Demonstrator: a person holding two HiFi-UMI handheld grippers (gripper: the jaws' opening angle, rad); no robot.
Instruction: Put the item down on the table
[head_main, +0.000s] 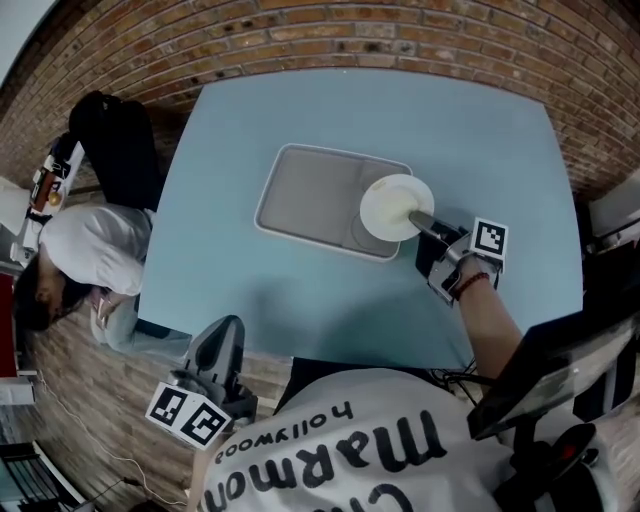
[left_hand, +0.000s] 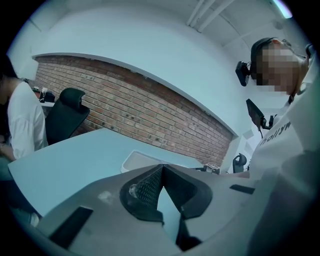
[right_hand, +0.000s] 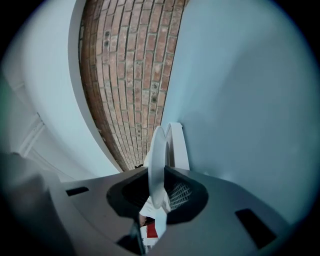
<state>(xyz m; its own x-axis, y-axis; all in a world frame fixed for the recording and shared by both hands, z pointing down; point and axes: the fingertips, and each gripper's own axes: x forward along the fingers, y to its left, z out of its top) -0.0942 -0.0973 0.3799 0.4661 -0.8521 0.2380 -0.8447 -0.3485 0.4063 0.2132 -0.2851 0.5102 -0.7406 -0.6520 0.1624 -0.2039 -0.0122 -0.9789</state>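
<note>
A small white plate (head_main: 393, 207) hangs over the right end of the grey tray (head_main: 300, 200), held by its rim in my right gripper (head_main: 420, 224). In the right gripper view the plate (right_hand: 157, 165) shows edge-on between the shut jaws, with the tray (right_hand: 177, 142) just behind it. My left gripper (head_main: 225, 335) is off the near table edge at the lower left. Its jaws are shut with nothing between them, and its fingertips (left_hand: 161, 167) meet in the left gripper view.
The light blue table (head_main: 250, 120) has a brick wall (head_main: 300, 40) behind it. A person in a white top (head_main: 85, 250) sits at the left beside a black chair (head_main: 115, 140). Black equipment (head_main: 560, 400) stands at the lower right.
</note>
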